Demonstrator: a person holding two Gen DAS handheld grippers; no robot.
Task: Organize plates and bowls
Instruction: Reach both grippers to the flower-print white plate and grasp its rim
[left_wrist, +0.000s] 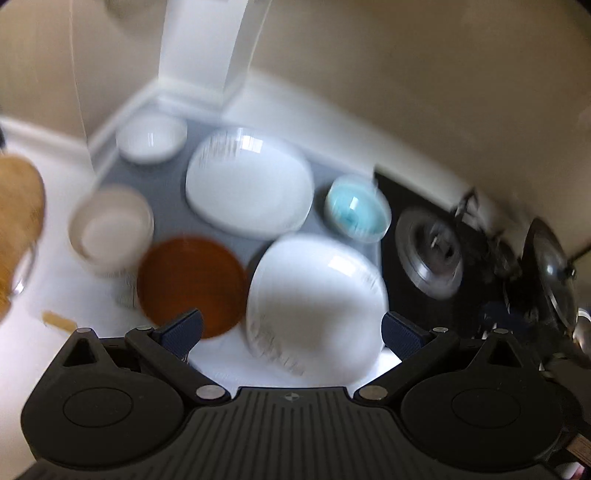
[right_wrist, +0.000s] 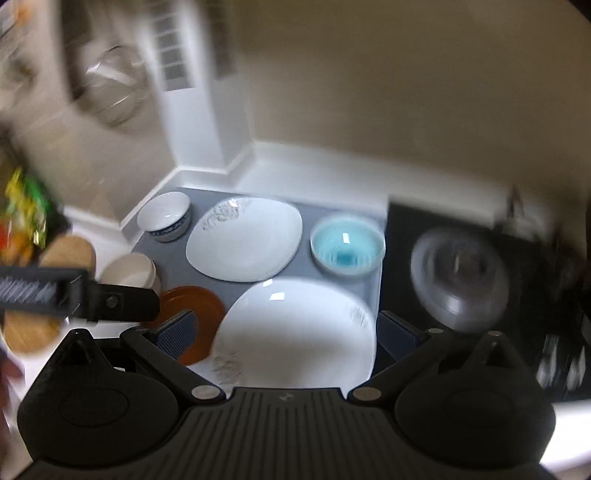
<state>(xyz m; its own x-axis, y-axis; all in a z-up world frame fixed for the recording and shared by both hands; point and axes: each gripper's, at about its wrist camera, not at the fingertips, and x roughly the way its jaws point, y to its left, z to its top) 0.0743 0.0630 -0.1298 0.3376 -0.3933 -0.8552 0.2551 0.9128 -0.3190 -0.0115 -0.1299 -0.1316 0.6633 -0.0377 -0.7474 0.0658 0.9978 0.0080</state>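
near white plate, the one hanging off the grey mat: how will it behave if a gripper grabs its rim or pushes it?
The near white plate looks glazed, with a bright glare spot, so probably slick between the fingers. It seems rigid ceramic: likely heavy for a rim pinch and chip-prone. Lying partly on the grey mat and partly on the counter, it may rock or pivot when pushed toward the brown plate.
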